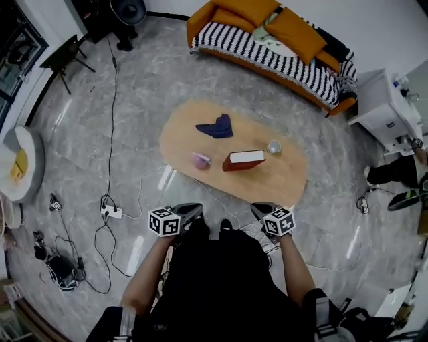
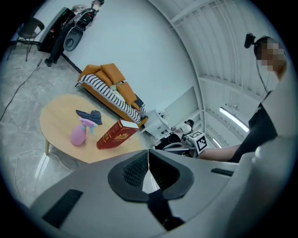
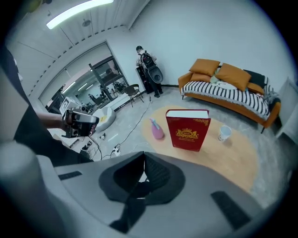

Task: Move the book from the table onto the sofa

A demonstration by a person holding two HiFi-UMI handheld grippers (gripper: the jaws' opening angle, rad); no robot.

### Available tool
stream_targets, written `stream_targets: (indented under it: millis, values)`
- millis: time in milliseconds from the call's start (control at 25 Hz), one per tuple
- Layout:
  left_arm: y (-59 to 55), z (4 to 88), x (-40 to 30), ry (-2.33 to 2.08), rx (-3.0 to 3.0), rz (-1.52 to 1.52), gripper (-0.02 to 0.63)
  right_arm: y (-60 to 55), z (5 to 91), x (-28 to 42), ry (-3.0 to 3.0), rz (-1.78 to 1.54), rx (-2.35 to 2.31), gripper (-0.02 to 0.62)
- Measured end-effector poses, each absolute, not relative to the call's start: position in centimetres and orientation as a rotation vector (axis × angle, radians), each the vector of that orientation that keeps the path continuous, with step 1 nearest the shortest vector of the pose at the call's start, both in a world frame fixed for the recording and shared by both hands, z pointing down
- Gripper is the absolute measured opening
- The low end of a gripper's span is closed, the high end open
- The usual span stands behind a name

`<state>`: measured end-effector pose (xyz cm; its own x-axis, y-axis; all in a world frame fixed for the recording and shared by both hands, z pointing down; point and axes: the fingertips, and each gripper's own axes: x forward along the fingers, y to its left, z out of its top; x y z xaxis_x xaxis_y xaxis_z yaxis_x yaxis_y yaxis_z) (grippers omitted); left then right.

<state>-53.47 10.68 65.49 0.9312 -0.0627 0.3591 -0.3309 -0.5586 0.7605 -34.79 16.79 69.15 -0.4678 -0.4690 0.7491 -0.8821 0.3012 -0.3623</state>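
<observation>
Head view, with both gripper views. A red hardback book with gold ornament on its cover [image 1: 244, 160] stands upright on the oval, light wooden table [image 1: 284, 182], near the table's middle and toward its near edge. It sits between a pink plastic spray bottle [image 1: 201, 160] on its left and a small white cup [image 1: 274, 147] on its right, apart from both. A crumpled dark blue cloth [image 1: 216, 126] lies farther back on the tabletop.

The orange upholstered sofa [image 1: 231, 15], draped with a black-and-white striped throw [image 1: 281, 61] and bearing orange cushions, stands beyond the far side of the table, well apart from the book.

The left gripper [image 1: 192, 210] and the right gripper [image 1: 260, 210] are held low in front of the person's dark-clothed body, on the near side of the table and clear of it.

In the left gripper view the ribbed black pads [image 2: 135, 169] are pressed together with nothing between them. In the right gripper view the pads [image 3: 158, 174] likewise meet on nothing, and the book faces that camera cover-on.

A white power strip [image 1: 112, 212] with trailing cables lies on the grey marbled floor [image 1: 134, 100] to the left.
</observation>
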Motion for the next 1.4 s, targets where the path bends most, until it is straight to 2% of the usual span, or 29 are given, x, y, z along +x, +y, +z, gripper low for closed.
stream_targets:
  millis: [280,320,400,480,720,920,960,1120,1400]
  values:
    - [5.5,65.5,-51.0,-0.177,2.248,0.481,0.015,17.0,69.0,-33.9,-2.020,1.044,1.240,0.009]
    - [5.1,65.8,-50.6,-0.179,2.269,0.512,0.039,17.1,69.0,-33.8,-2.036,1.050,1.223,0.010]
    - [4.9,66.4,-49.8,-0.181,2.296,0.578,0.134,17.3,69.0,-33.7,-2.065,1.065,1.168,0.078]
    - [4.7,67.1,-49.0,-0.182,2.317,0.632,0.185,17.2,69.6,-32.9,-2.066,1.045,1.121,0.134]
    - [3.7,69.0,-46.5,-0.178,2.382,0.824,0.232,13.5,71.0,-28.3,-2.039,0.884,1.044,0.244]
    - [1.9,69.3,-42.4,-0.223,2.417,0.852,0.250,7.6,71.3,-24.6,-2.049,0.634,0.971,0.323]
    - [1.5,69.3,-41.6,-0.249,2.446,0.862,0.269,6.7,71.4,-24.2,-2.045,0.573,0.934,0.336]
    - [0.5,70.4,-38.5,-0.287,2.557,0.994,0.334,3.6,73.0,-23.2,-2.029,0.352,0.741,0.376]
    - [-1.0,72.8,-36.4,-0.249,2.596,1.176,0.359,-0.4,77.1,-23.1,-1.957,0.026,0.395,0.427]
